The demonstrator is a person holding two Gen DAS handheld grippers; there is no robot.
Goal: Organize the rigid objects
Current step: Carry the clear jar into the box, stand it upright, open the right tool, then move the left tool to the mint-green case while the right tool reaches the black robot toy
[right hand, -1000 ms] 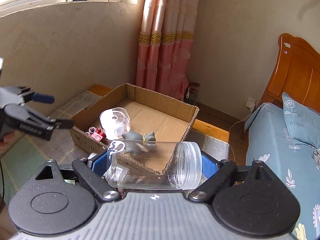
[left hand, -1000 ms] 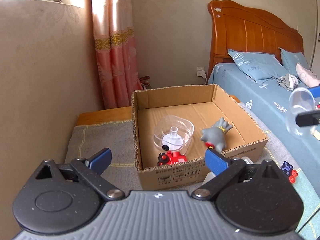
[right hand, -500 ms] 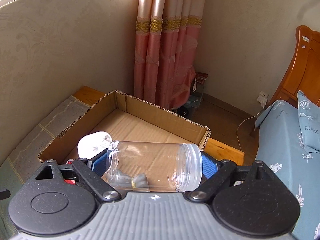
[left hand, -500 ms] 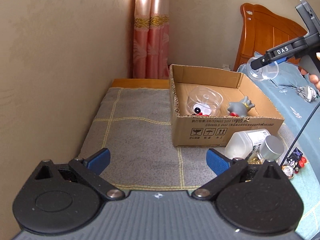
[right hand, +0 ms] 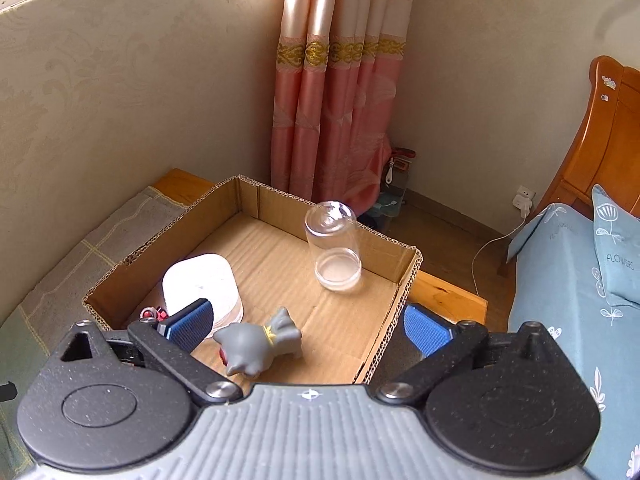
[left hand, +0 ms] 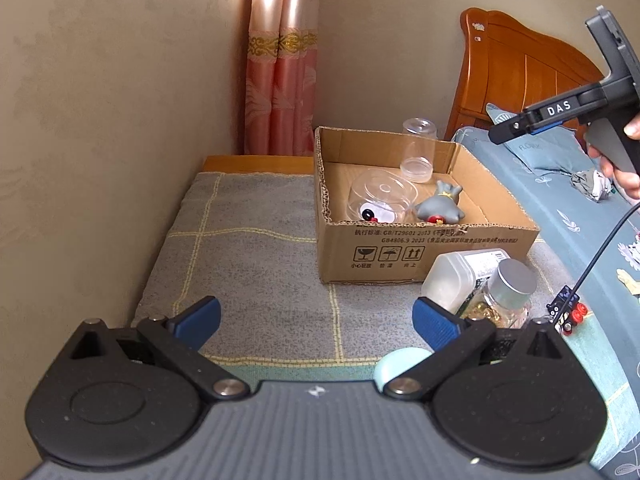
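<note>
right tongs [right hand: 308, 326] opening, nothing between; left tongs [left hand: 316, 316] spread, empty too. clear jar [right hand: 333, 249] in cardboard box [right hand: 384, 360] looked light, slick, stiff; best pinched mid-body.

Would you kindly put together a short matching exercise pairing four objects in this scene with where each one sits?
Things:
1. clear jar
2. grey toy figure
3. silver-lidded jar
4. small black toy car with red wheels

Places:
A. outside the cardboard box, on the grey mat by its front wall
B. mouth down, near the box's far wall
C. on the blue bedspread at the right edge of the left wrist view
D. lying inside the box, beside the clear dome-shaped container

Pairs: 1-B, 2-D, 3-A, 4-C
</note>
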